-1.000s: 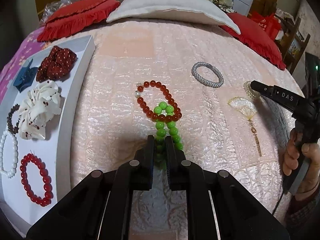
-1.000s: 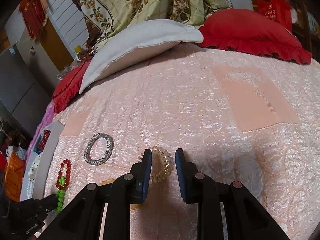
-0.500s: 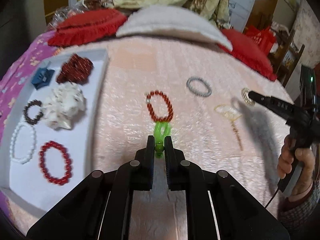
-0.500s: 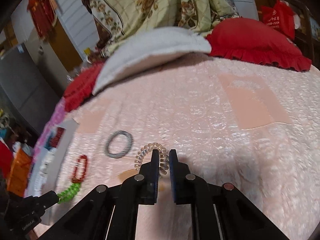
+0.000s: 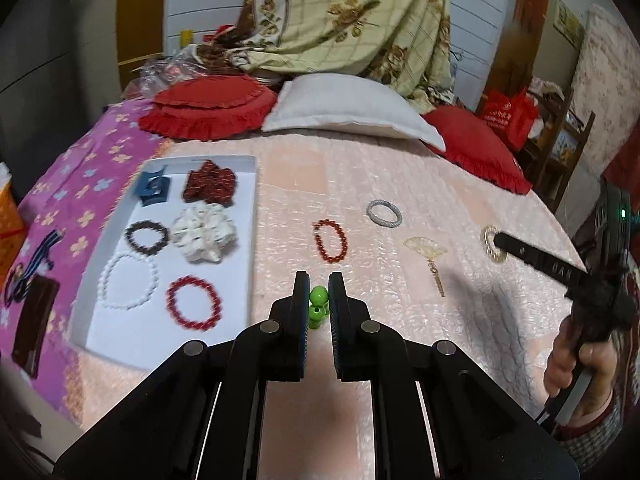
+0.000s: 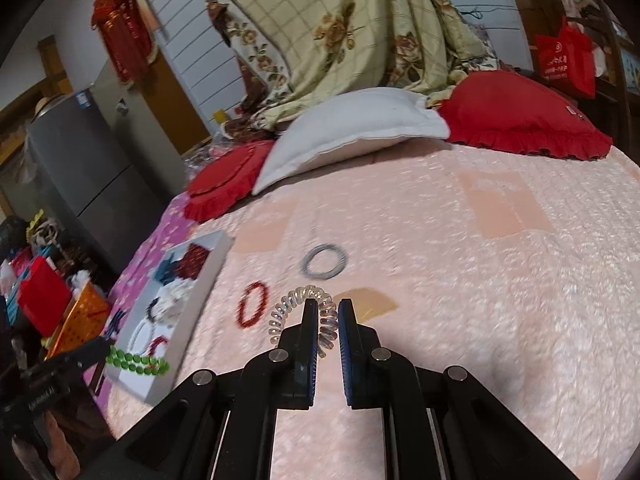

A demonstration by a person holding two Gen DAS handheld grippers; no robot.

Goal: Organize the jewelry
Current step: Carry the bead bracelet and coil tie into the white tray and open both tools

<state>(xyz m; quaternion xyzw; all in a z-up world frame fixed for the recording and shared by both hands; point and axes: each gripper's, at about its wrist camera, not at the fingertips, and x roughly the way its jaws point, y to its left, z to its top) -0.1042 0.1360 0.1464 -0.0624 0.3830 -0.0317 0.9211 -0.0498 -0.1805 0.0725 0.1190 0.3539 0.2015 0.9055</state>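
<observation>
Left tongs pinched almost together on a green glossy bead bracelet, beads wedged between the two black fingers, narrow gap only. Seen from the right wrist, same green strand hanging out level from the left tongs tip, up off the bed, in front of the near corner of the white flat tray.

Right tongs clamped on a clear spiral coil hair tie, fingers a sliver apart, one side of the coil caught between them, the rest looping out to the left. In the left view, right tongs tip touching that pale coil, with a hand wrapped round the handle.

On the pink quilted bedspread: an orange-red bead bracelet just ahead of the left tongs, a silver mesh bangle beyond it to the right, a pale fan-shaped tassel ornament between bangle and coil.

In the tray: a red bead bracelet, a white pearl bracelet, a dark brown bead bracelet, a white scrunchie, a dark red scrunchie, a blue hair clip.
</observation>
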